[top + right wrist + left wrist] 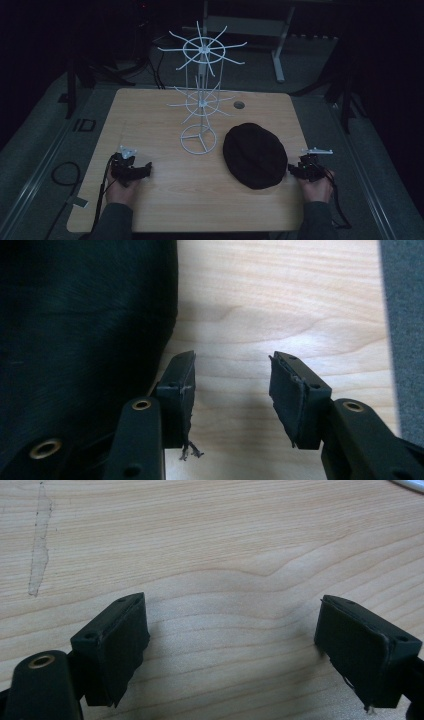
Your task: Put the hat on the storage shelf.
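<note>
The counter (165, 200) is a light wooden top with rounded corners, and a small round hole sits near its far edge. On it, toward the far middle, stands a white wire rack (201, 95): a thin upright post on a ring base, with two tiers of spokes spreading outward, all of them bare.

To the right of the rack's base lies a black cap (255, 156), flat on the counter, dark and soft-looking with a rounded crown, its surface matte and finely fuzzy in the right gripper view (75, 340).

The right gripper (232, 390) rests at the cap's right edge, near the counter's right side. Its jaws stand well apart with bare wood between them; the left jaw sits just beside the cap's rim, and whether it touches I cannot tell.

The left gripper (232, 650) sits on the near left of the counter, well apart from the cap, jaws spread wide over bare wood, holding nothing.
</note>
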The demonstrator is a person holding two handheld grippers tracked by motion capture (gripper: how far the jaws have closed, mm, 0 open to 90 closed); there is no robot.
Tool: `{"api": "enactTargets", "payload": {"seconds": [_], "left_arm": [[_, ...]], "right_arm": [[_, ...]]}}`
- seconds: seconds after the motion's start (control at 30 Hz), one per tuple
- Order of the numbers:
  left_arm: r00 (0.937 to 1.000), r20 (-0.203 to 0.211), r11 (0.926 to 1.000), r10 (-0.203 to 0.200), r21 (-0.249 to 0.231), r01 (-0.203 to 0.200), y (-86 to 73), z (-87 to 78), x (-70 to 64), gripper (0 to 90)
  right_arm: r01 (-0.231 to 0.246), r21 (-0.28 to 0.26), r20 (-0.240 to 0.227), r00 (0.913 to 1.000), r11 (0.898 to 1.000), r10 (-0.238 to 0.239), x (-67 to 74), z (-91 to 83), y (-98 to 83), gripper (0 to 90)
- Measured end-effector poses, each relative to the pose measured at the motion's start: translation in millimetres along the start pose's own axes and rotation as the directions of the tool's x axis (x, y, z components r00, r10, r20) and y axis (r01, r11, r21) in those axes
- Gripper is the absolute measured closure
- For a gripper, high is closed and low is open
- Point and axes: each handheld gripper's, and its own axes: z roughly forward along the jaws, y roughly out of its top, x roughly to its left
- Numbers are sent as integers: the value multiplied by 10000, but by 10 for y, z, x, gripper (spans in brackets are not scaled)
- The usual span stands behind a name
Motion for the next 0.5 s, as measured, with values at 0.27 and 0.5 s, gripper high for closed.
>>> {"api": "enactTargets", "payload": {"seconds": [0.27,0.5], "left_arm": [[10000,18,10000,6,-23,-6,0,1,-6,145],[10000,50,10000,21,4,-21,0,-1,-10,146]], "right_arm": [[251,-717,-504,9983,9971,-288,65,-261,153,511],[898,-939,-842,9916,9915,-978,187,-220,406,509]]}}
